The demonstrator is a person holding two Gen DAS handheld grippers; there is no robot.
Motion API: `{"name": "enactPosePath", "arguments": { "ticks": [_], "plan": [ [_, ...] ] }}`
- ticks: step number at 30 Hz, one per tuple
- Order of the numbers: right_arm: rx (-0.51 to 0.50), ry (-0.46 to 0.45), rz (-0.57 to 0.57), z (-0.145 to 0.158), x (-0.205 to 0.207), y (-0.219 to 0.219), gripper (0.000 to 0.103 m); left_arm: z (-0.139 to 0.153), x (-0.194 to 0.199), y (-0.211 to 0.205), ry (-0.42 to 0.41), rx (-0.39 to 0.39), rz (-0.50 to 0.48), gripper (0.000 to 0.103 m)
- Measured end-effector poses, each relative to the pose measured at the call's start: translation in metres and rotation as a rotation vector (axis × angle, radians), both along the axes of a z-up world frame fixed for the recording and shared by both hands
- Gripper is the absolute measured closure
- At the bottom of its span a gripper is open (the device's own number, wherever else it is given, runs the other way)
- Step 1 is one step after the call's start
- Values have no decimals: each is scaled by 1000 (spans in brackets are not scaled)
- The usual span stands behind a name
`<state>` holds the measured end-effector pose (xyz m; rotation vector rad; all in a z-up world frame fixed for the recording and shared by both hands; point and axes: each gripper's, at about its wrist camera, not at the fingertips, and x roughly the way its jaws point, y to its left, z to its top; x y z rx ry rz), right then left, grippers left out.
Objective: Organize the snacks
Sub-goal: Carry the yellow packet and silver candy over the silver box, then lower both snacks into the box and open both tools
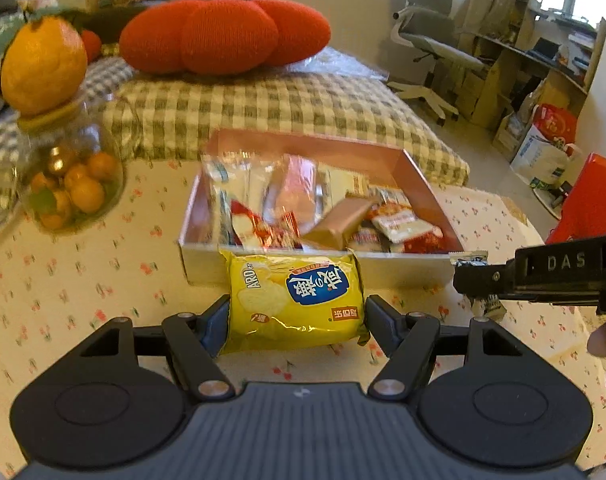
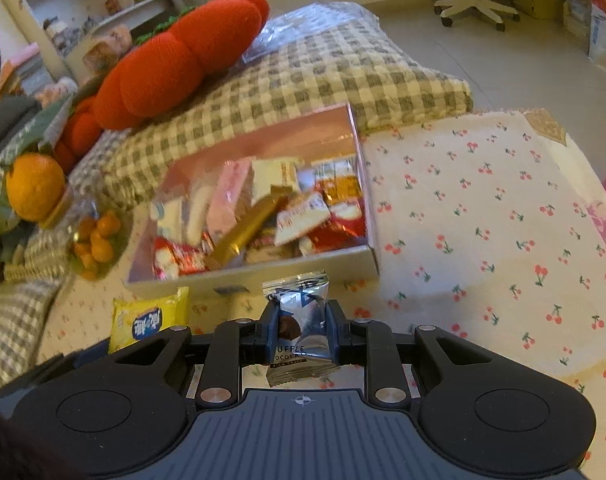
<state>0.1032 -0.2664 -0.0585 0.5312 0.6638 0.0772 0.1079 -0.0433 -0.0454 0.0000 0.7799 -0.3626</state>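
Observation:
My left gripper point(image 1: 297, 312) is shut on a yellow chip bag point(image 1: 295, 300) and holds it just in front of the pink snack box point(image 1: 415, 168). The box holds several wrapped snacks, with a gold bar point(image 1: 337, 222) on top. My right gripper point(image 2: 303, 320) is shut on a silver truffle chocolate packet point(image 2: 301, 332), just in front of the box's near wall point(image 2: 287, 272). The right gripper also shows in the left wrist view point(image 1: 479, 280), at the right with the packet. The chip bag shows in the right wrist view point(image 2: 147, 318), at the lower left.
A glass jar of small oranges point(image 1: 69, 184) with an orange lid stands left of the box. A red pumpkin cushion point(image 1: 223, 34) lies on a checked bed point(image 1: 303, 108) behind. The cherry-print tablecloth point(image 2: 483, 220) spreads to the right. An office chair point(image 1: 427, 36) stands far right.

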Motion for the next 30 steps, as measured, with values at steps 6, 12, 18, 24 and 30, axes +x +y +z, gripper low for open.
{"name": "enactPosePath", "arguments": {
  "ticks": [6,12,18,24,30],
  "plan": [
    [42,-25,-20,14,21,-5,80,6,21,-4,-32,4,-10,36],
    [25,-48,-38,21,51,-12,80,2,48,-14,-33,-4,-22,36],
    [9,-50,-56,17,84,-21,80,-5,71,-32,-44,10,-73,35],
    [13,-56,-57,13,107,-27,80,-10,86,-46,-52,18,-124,35],
    [-6,-63,-52,13,118,-28,80,-15,94,-54,-59,31,-137,35]
  ]
}}
